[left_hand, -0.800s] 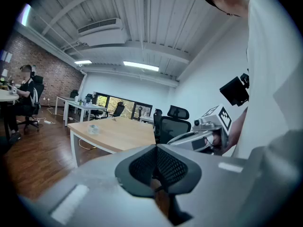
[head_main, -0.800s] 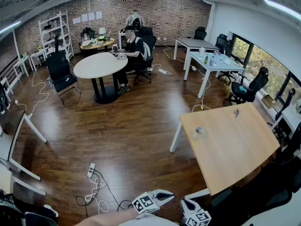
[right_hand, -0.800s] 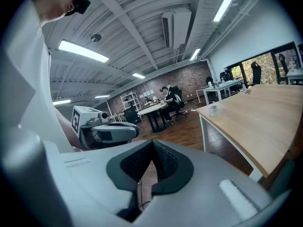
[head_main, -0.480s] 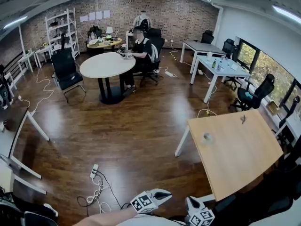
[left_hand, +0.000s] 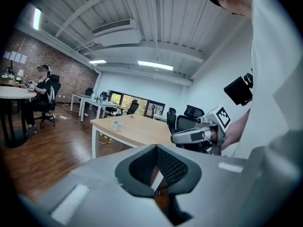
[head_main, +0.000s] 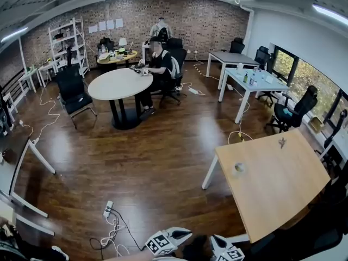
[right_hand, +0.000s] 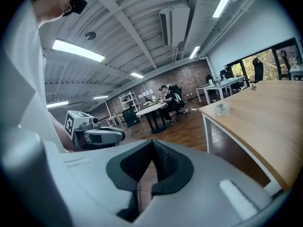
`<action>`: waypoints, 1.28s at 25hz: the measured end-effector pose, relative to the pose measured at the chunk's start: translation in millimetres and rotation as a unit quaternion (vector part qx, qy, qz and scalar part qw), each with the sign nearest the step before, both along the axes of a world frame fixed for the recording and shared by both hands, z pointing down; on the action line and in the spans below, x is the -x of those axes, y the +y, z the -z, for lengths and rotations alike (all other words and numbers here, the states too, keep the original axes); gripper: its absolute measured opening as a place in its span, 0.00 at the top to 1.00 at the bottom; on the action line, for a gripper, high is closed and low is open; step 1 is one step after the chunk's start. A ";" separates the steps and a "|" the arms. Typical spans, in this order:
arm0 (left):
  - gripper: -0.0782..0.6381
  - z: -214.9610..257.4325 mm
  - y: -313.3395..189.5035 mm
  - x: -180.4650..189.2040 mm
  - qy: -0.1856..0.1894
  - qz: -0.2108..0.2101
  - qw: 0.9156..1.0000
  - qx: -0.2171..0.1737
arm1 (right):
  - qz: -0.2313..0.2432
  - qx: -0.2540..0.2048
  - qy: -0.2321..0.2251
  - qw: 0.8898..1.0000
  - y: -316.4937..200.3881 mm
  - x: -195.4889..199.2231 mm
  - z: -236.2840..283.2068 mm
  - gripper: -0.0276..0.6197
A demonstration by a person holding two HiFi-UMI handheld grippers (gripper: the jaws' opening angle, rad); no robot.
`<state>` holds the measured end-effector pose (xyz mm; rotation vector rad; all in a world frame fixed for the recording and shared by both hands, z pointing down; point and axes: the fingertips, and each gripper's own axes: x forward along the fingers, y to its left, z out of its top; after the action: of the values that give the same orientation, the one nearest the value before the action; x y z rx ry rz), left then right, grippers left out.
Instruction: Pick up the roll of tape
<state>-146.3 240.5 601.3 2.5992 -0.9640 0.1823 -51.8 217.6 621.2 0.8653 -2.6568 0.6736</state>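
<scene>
— Where is the roll of tape (head_main: 238, 168)?

— On the desk (head_main: 277, 184), a flat top of pale wood on white legs. The tape is a small pale ring lying close to the desk's left edge as the head view shows it, nearer the far left corner, well apart from both grippers.

— Anything else up there?

— A small dark object (head_main: 281, 142) by the far edge, too small to tell its shape.

— And the tools?

— The left gripper (left_hand: 156, 169) has its jaws together, its dark ribbed pads meeting with nothing between them. The right gripper (right_hand: 151, 164) is alike: a smooth grey shell, textured black pads closed on nothing. Both hang over the glossy dark plank floor (head_main: 136, 162), short of the desk.
</scene>
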 end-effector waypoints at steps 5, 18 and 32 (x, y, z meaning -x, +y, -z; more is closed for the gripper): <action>0.88 -8.0 -38.5 3.0 -0.009 0.016 1.000 0.003 | 0.020 -0.005 -0.006 1.000 -47.1 7.3 -7.9 0.95; 0.88 29.7 -206.3 -10.7 -0.023 0.016 0.999 -0.029 | 0.034 -0.044 -0.008 0.998 -202.2 12.2 38.5 0.95; 0.88 35.2 -280.2 -68.8 -0.027 -0.029 0.999 -0.035 | -0.022 -0.036 -0.016 0.999 -263.1 -47.8 45.7 0.95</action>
<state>-77.5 -39.7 566.1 2.7005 -0.9292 0.2401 -4.1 -45.5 575.5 0.9424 -2.7124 0.6092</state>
